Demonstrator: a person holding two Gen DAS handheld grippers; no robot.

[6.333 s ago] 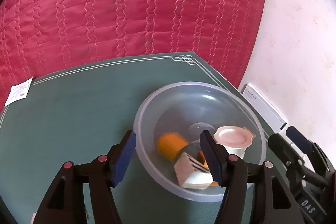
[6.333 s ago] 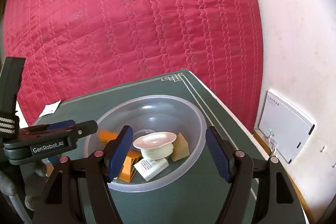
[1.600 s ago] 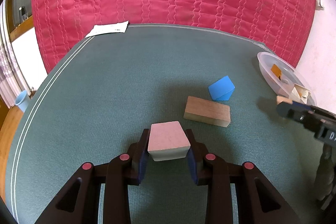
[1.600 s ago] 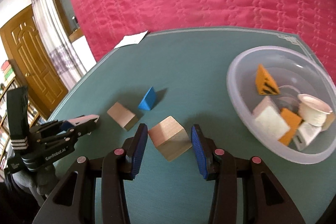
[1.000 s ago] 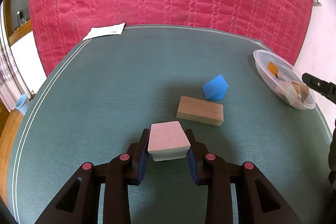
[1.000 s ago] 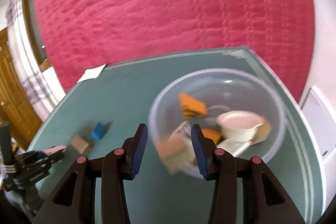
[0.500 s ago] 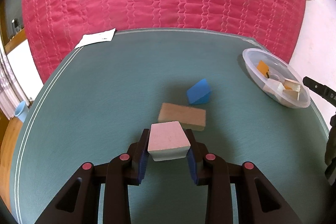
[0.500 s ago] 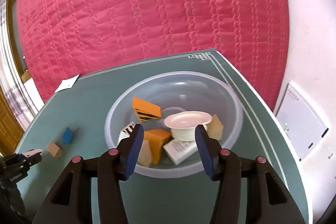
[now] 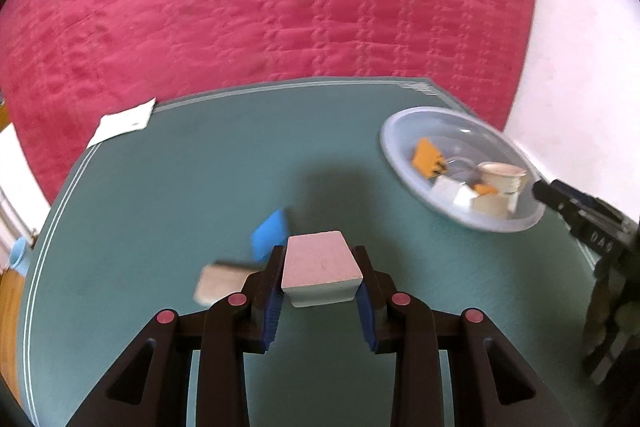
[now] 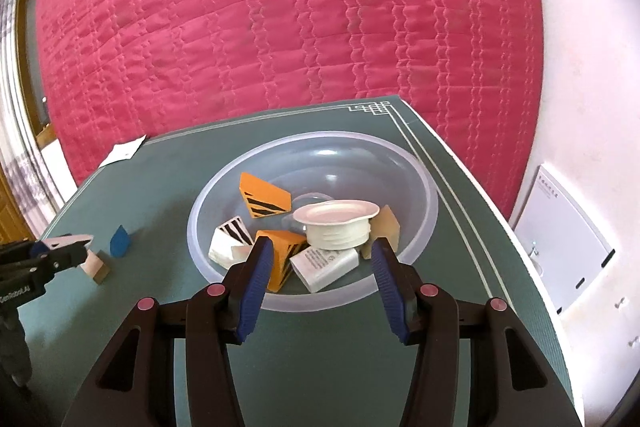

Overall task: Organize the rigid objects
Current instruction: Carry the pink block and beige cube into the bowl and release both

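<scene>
On the mat (image 9: 168,187) at left lie a tan block (image 9: 218,283) and a blue wedge (image 9: 270,233), close together. The left gripper (image 9: 320,287) is clenched on a pale cube (image 9: 321,273), lifted above the mat. To the right, the bowl (image 10: 424,211) already holds several pieces and a white cup (image 10: 338,223). The right gripper (image 10: 320,267) hangs released and empty at the bowl's near rim. The cube should probably travel level, clear the rim, and be let go low over a bare patch.

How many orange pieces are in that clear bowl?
2: one striped orange block leaning at the bowl's back left, another near the front. More may hide beneath.
</scene>
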